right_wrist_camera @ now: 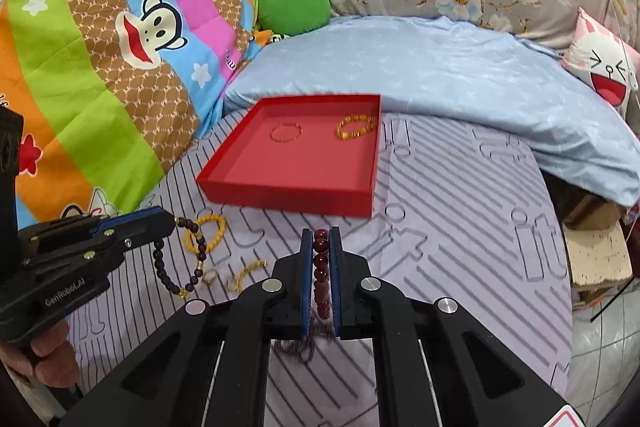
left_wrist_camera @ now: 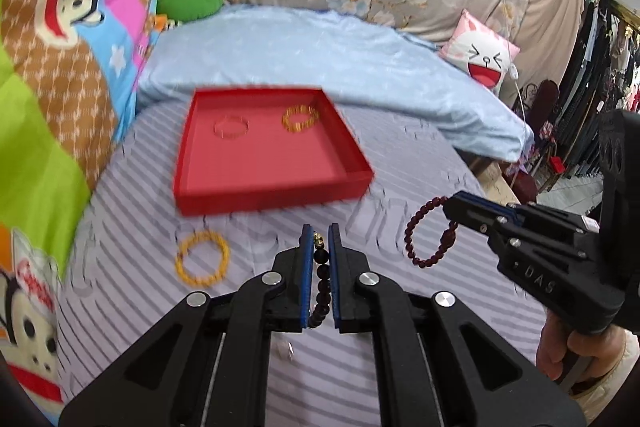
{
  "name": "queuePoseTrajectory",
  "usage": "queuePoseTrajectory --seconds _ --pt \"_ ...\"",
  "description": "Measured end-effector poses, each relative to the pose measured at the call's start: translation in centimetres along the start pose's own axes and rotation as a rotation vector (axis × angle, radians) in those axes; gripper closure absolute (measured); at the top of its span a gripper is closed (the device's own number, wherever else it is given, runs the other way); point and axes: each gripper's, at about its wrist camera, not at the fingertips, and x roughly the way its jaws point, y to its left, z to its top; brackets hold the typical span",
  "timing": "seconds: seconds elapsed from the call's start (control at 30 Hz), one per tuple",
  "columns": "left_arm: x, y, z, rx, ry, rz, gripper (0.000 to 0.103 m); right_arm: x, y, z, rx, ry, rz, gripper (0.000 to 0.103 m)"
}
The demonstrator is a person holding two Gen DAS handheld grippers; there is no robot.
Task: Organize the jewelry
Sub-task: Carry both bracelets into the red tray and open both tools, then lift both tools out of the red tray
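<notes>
My left gripper is shut on a dark beaded bracelet with gold beads, held above the striped bedsheet; from the right wrist view the left gripper shows with the dark bracelet hanging from it. My right gripper is shut on a dark red beaded bracelet; in the left wrist view the right gripper holds that red bracelet dangling. A red tray lies ahead holding a thin pink bracelet and a gold bracelet.
A yellow beaded bracelet lies on the sheet in front of the tray. A ring and a small gold chain piece lie near it. A light blue quilt and pillows bound the back; the bed edge drops at the right.
</notes>
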Motion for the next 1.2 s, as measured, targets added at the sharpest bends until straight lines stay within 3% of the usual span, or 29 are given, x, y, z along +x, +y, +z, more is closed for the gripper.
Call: queuePoseTrajectory --seconds 0.17,0.37,0.53,0.7,0.83,1.07,1.13,1.2 --pt "1.8 1.0 4.1 0.019 -0.048 0.028 0.096 2.4 -0.4 3.6 -0.001 -0.017 0.018 0.096" --pt "5.3 3.2 9.0 -0.016 -0.079 -0.013 0.096 7.1 0.0 8.3 0.009 -0.013 0.059 0.096" --pt "9.4 5.5 11.6 -0.084 -0.051 -0.062 0.096 11.4 0.1 11.3 0.055 0.002 0.119 0.095" --pt "13.5 7.9 12.3 -0.131 -0.009 -0.074 0.096 16.9 0.0 12.1 0.084 0.069 0.142 0.095" --pt "17.8 9.9 11.4 -0.144 0.071 -0.022 0.096 21.1 -1.1 11.2 0.122 0.157 0.148 0.095" --pt "21.3 12.6 9.5 -0.14 0.13 0.103 0.095 24.3 -3.1 9.7 0.114 0.207 0.0 0.093" --pt "21.6 12.9 9.3 -0.129 0.141 0.139 0.087 23.9 -3.6 9.7 0.107 0.184 -0.043 0.089" --pt "21.2 12.9 9.1 -0.12 0.13 0.175 0.068 23.2 -4.0 9.7 0.114 0.16 -0.053 0.078"
